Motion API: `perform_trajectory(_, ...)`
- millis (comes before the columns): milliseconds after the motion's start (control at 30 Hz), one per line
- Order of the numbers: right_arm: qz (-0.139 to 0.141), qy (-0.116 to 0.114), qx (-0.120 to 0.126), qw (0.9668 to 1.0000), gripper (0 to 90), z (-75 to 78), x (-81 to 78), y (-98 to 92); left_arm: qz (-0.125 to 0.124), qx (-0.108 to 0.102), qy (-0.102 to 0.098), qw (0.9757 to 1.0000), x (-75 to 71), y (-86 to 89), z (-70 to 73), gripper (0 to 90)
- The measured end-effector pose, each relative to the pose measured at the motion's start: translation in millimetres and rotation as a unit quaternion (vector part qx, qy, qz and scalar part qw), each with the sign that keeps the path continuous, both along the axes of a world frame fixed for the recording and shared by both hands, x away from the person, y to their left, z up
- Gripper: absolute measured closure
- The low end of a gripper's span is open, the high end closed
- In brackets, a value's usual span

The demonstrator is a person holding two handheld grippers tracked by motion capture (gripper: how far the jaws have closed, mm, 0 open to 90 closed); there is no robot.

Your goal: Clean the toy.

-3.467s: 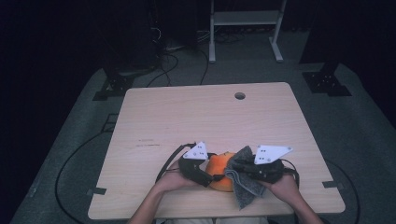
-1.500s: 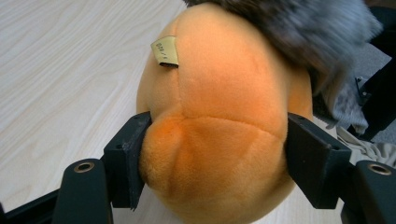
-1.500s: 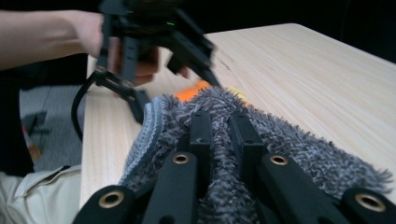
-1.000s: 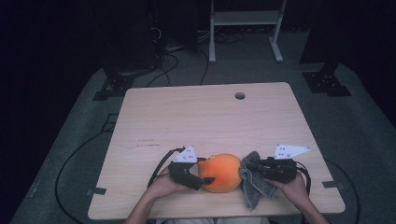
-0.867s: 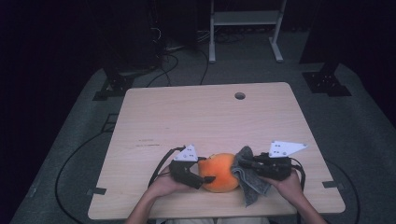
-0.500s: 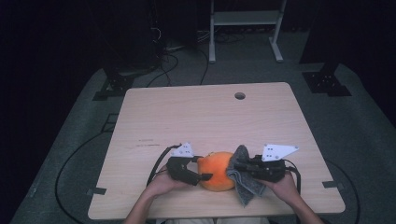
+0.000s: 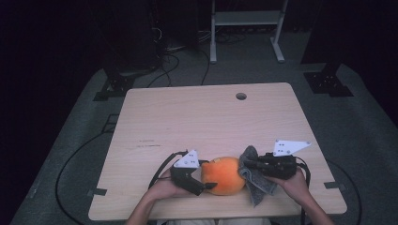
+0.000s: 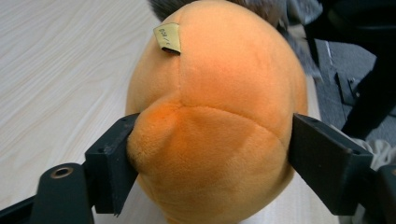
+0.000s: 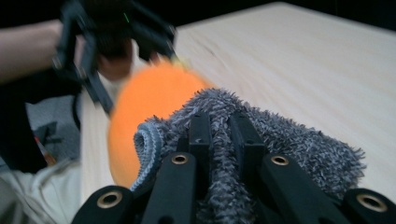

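While my left tongs [image 8: 205, 154] clamp the orange plush [image 7: 224, 175], my right tongs [image 9: 219, 135] pinch the grey cloth [image 7: 255, 176] touching it.

Light wood-grain desk [image 7: 206, 122], rectangular with rounded corners, one round cable hole [image 7: 241, 96] near the far edge. Orange plush toy [image 7: 223, 175] sits on the desk near the front edge, right of centre. Grey shaggy cloth [image 7: 254, 179] touches the plush's right side, its lower end on the desk.

left gripper [image 7: 204, 176]: black two-jaw tool, white three-cornered top plate, black looping cable
right gripper [image 7: 248, 164]: black, brass-ringed screw holes, white plate
forearms: bare, no sleeves
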State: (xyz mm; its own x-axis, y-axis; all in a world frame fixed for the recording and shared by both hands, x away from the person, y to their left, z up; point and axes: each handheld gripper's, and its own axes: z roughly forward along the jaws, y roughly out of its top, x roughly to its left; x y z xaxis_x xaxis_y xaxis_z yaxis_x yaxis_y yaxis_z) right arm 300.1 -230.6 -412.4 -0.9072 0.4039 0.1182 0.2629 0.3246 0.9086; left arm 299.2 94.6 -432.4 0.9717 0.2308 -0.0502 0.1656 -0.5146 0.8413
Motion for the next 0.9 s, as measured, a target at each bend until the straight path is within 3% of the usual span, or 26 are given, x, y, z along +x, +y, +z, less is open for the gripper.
perform_trajectory(67, 0.012, -0.006, -0.002, 0.9999, 80.1, 6.8, 0.6, 8.6, 0.016, 0.002, 0.017, 0.9997, 3.3, -1.0, 2.1, 14.0)
perform_trajectory(100, 0.015, -0.006, -0.012, 0.9998, 80.1, 6.6, 1.6, 12.2, 0.026, 0.002, 0.039, 0.9989, 6.8, -1.6, 2.9, 9.0)
perform_trajectory(133, 0.015, -0.002, -0.019, 0.9997, 80.1, 5.4, 2.2, 14.1, 0.037, -0.002, 0.081, 0.996, 13.2, -2.6, 2.9, 7.7)
perform_trajectory(200, 0.012, 0.01, -0.016, 0.9998, 80.1, 0.4, 3.8, 14.7, 0.03, -0.001, 0.097, 0.9949, 16.9, -6.0, 1.4, 9.5)
perform_trajectory(300, 0.002, 0.016, -0.006, 0.9998, 80.3, -3.1, 3.0, 7.8, 0.025, -0.006, 0.057, 0.9981, 13.7, -10.5, 4.1, 26.7)
perform_trajectory(367, 0.0, 0.016, -0.002, 0.9999, 80.5, -2.0, 3.1, 3.7, 0.017, -0.01, 0.009, 0.9998, 12.0, -14.0, 9.8, 33.7)
perform_trajectory(433, -0.008, 0.006, -0.014, 0.9999, 80.6, 3.7, 5.7, 2.8, 0.022, -0.006, -0.056, 0.9982, 12.9, -19.7, 16.7, 35.8)
perform_trajectory(467, -0.014, -0.003, -0.019, 0.9997, 80.6, 8.4, 8.1, 3.8, 0.021, -0.007, -0.066, 0.9975, 14.6, -20.5, 18.2, 35.6)
perform_trajectory(500, -0.017, -0.007, -0.018, 0.9997, 80.6, 10.9, 9.7, 4.0, 0.021, -0.014, -0.063, 0.9977, 18.1, -20.8, 19.1, 33.8)
perform_trajectory(600, -0.023, -0.004, -0.032, 0.9992, 80.7, 11.1, 19.2, 5.2, 0.028, -0.016, 0.009, 0.9994, 30.6, -19.4, 14.0, 18.2)
perform_trajectory(633, -0.022, 0.004, -0.047, 0.9986, 80.7, 6.9, 22.5, 7.2, 0.029, -0.018, 0.018, 0.9992, 31.7, -17.7, 10.9, 19.0)
perform_trajectory(667, -0.02, 0.008, -0.057, 0.9982, 80.7, 2.7, 24.1, 9.3, 0.029, -0.025, 0.011, 0.9992, 30.7, -15.5, 8.6, 22.8)
perform_trajectory(733, -0.017, 0.011, -0.042, 0.9989, 80.7, 2.8, 23.4, 10.3, 0.031, -0.033, 0.007, 0.999, 28.4, -12.0, 5.7, 26.8)
perform_trajectory(800, -0.012, -0.003, -0.049, 0.9987, 80.7, 8.9, 20.1, 15.9, 0.026, -0.035, 0.001, 0.9991, 25.4, -11.0, 5.7, 28.6)
perform_trajectory(900, 0.007, -0.024, -0.075, 0.9969, 80.8, 22.7, 14.7, 32.7, 0.019, -0.024, -0.024, 0.9992, 20.1, -12.2, 7.2, 29.9)
